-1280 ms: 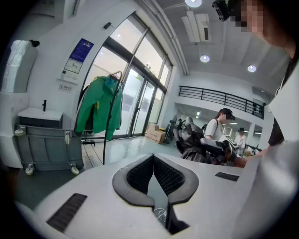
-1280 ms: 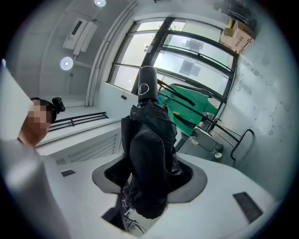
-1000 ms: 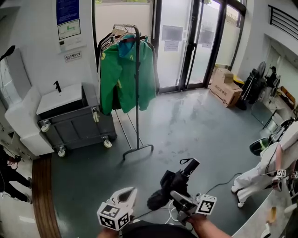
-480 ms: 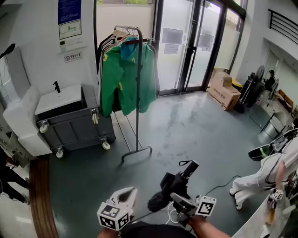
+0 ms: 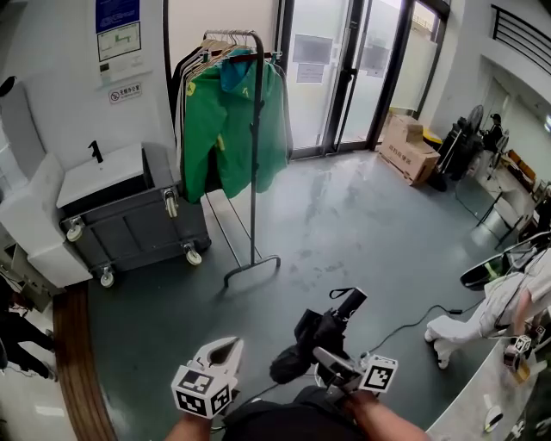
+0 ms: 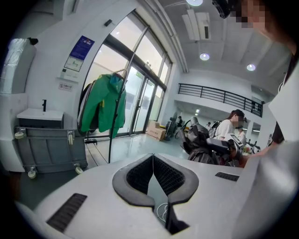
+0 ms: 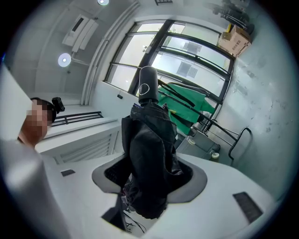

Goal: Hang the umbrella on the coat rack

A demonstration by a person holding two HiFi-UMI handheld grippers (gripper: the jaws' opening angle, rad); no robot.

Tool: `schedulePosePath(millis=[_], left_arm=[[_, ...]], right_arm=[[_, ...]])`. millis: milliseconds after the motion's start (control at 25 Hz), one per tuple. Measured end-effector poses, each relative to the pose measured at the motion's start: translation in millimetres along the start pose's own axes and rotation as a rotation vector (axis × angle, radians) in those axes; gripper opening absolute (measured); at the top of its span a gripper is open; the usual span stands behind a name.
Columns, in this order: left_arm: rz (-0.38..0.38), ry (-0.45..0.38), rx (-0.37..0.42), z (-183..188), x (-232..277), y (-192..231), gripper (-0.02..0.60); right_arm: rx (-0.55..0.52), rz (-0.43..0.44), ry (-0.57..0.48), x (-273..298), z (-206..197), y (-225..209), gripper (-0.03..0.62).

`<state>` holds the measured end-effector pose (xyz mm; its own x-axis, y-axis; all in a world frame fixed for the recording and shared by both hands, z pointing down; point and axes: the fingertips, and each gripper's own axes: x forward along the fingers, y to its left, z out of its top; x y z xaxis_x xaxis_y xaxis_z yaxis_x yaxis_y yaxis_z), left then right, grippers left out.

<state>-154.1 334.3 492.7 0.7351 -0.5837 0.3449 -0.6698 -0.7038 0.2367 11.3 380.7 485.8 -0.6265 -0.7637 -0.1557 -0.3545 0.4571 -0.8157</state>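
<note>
**Colours and patterns, entrance hall**

Umbrella (image 5: 317,338): black all over, fabric with a dull sheen, handle black too.
Left gripper (image 5: 221,350), right gripper (image 5: 331,360): white shells, dark grey ribbed jaw pads.
Marker cubes (image 5: 195,400): white faces with black square-block patterns.
Coat rack (image 5: 255,164): black.
Jacket (image 5: 231,138): bright green, teal hood lining, small yellow mark near the shoulder.
Cart (image 5: 138,226): dark grey body, white casters.
Floor (image 5: 362,232): dark grey-green, glossy, pale reflections near the doors. Brown wood-grain strip along its left edge.
Wall (image 5: 52,77): white.
Poster (image 5: 117,15): blue above, white below.
Cardboard box (image 5: 405,148): tan.
</note>
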Motion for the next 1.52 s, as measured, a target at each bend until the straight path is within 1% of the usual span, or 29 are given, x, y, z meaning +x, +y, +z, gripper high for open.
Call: schedulePosePath(millis=[80, 240, 320, 400, 560, 760, 920, 1120, 1400, 1520], left_arm=[[-0.002, 0.003, -0.022, -2, -2, 3, 0.015], [0.001, -0.017, -0.018, 6, -3, 10, 0.015], [0.009, -0.021, -0.035, 6, 0, 18, 0.015], [0.014, -0.023, -0.049, 6, 4, 23, 0.017], [0.040, -0.020, -0.051, 12, 17, 37, 0.015], [0.084, -0.032, -0.043, 39, 51, 59, 0.015], [0.100, -0.047, -0.036, 73, 94, 75, 0.015], [0.119, -0.048, -0.029, 104, 148, 87, 0.015], [0.169, -0.016, -0.044, 122, 214, 97, 0.015], [0.198, -0.018, -0.053, 131, 239, 102, 0.017]], right_arm=[[0.013, -0.003, 0.013, 3, -5, 1, 0.215], [0.000, 0.006, 0.037, 13, -6, 4, 0.215], [0.005, 0.006, 0.043, 21, -5, 0, 0.215], [0.007, 0.011, 0.050, 30, 0, -4, 0.215], [0.004, 0.039, 0.060, 51, 17, -15, 0.215], [-0.003, 0.065, 0.082, 80, 51, -44, 0.215], [-0.020, 0.081, 0.093, 106, 92, -70, 0.215], [-0.026, 0.117, 0.110, 136, 142, -101, 0.215], [-0.001, 0.145, 0.180, 154, 191, -152, 0.215], [0.013, 0.158, 0.202, 159, 208, -173, 0.215]])
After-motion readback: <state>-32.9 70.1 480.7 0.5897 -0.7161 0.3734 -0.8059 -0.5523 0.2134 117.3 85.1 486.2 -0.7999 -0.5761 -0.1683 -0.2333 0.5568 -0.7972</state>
